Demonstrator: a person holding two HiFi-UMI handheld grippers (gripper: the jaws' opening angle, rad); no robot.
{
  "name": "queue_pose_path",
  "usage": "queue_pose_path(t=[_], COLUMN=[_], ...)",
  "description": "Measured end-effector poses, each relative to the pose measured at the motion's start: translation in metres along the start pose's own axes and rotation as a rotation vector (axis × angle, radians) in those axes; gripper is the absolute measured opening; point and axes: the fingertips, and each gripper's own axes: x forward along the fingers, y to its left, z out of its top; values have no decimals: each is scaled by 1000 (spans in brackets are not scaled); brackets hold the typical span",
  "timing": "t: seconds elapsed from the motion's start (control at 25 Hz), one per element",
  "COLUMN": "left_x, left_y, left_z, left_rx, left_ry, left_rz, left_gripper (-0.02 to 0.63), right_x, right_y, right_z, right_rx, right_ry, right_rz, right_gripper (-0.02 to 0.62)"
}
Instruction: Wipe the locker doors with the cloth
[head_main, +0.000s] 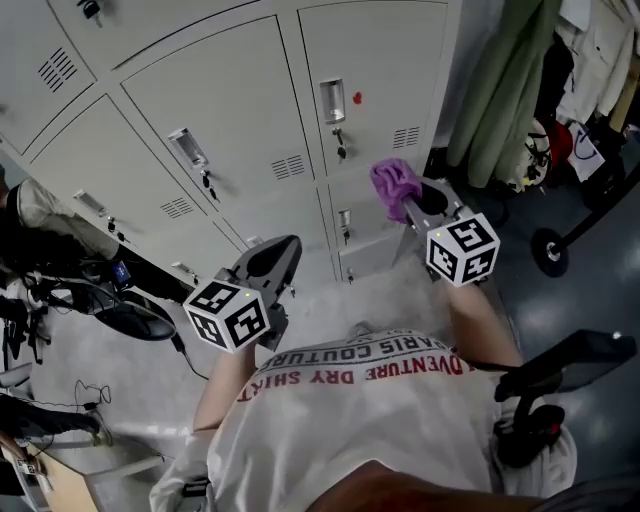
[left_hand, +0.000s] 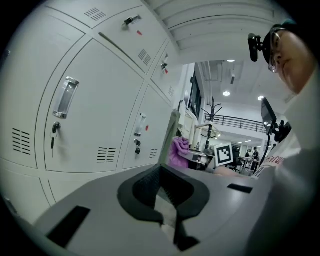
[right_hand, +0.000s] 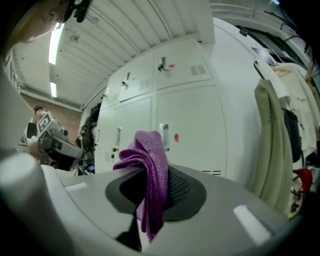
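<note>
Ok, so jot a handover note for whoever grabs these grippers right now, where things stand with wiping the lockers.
Left gripper: jaws together, holding nothing.
Right gripper: shut on the purple cloth, which bunches up past the jaws.
Locker doors: closed. The cloth is held off them, in front of the right-hand column.
Done: the cloth is in hand. The pictures do not show whether any door was wiped.
Left: press the cloth to the doors and wipe, probably starting with the nearest right-hand ones.
</note>
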Motion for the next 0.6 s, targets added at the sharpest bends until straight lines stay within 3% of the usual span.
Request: queue_pose_path(t=[0.16,0.28,0.4,0.6], left_x=[-43,-67,-80,-110], left_y=[-36,-56,-81,-114], left_z=[-26,-51,-64,-74], left_rx=[47,25,-9,26], left_ry=[-11,-1,10,40], left_rz=[-30,-52,-103,-124], left_gripper=[-1,0,0,-1], right_x=[-69,-105,-134,-167], right_y=[91,136,164,199], right_z=[2,-27,-50,-44], right_rx=[26,80,97,73], right_ry=[-23,20,93,106], right_rz=[76,97,99,111], right_gripper=[54,54,54,54])
